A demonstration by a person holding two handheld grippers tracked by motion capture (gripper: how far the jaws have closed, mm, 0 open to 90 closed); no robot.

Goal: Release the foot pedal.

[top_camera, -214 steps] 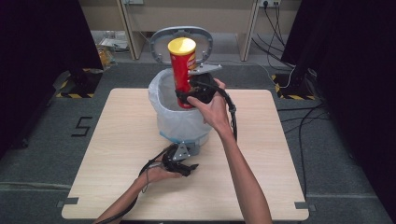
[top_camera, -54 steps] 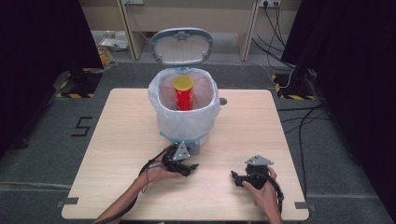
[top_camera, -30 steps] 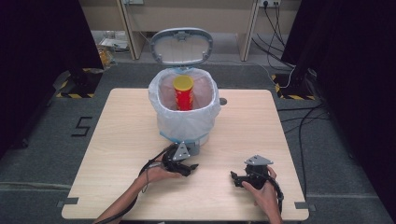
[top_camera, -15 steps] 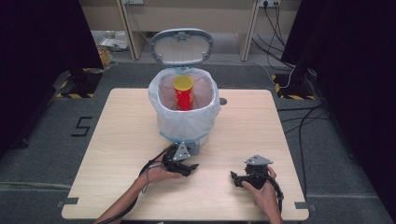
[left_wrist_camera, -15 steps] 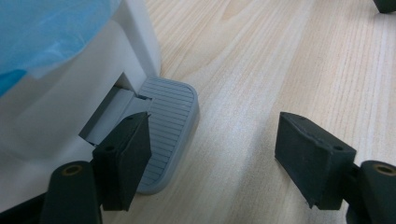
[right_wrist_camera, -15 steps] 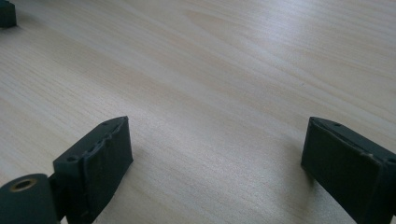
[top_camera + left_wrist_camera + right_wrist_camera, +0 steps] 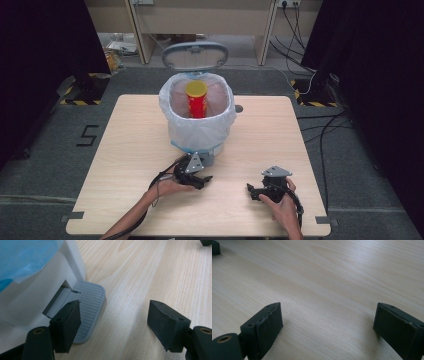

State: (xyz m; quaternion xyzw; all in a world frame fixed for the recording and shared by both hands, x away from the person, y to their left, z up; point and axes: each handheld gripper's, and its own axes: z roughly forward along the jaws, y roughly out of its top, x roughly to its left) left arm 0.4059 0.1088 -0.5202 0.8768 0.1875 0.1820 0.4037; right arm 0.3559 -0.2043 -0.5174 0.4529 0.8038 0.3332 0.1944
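Two pairs of black jaws stand spread with only bare wood between them. In the left gripper view the left gripper (image 7: 113, 325) has its jaws apart low over the desk (image 7: 155, 272), one jaw above the edge of a grey ribbed foot pedal (image 7: 88, 307) that juts from the white base of the bin (image 7: 27, 302); whether that jaw touches the pedal I cannot tell. In the right gripper view the right gripper (image 7: 327, 327) holds its jaws wide and released over plain wood, gripping nothing.

From the high view, the left gripper (image 7: 196, 176) lies just in front of the bin (image 7: 200, 132), and the right gripper (image 7: 260, 190) sits near the desk's (image 7: 130, 145) front right, well apart from the bin. Each is held by a hand (image 7: 282, 210) coming in from the bottom edge.

Inside the bin stands a red tube can with a yellow lid (image 7: 197, 97), upright (its label too small to read). A white, bluish-tinted plastic liner (image 7: 195, 131) folds over the rim, and the grey oval bin lid (image 7: 195, 54) stands raised behind.

On the dark grey floor left of the desk, a painted "5" (image 7: 88, 135) can be read. Yellow-and-black hazard tape (image 7: 306, 98) marks the floor at both sides, black curtains flank the scene, and cables (image 7: 325, 125) trail at right.
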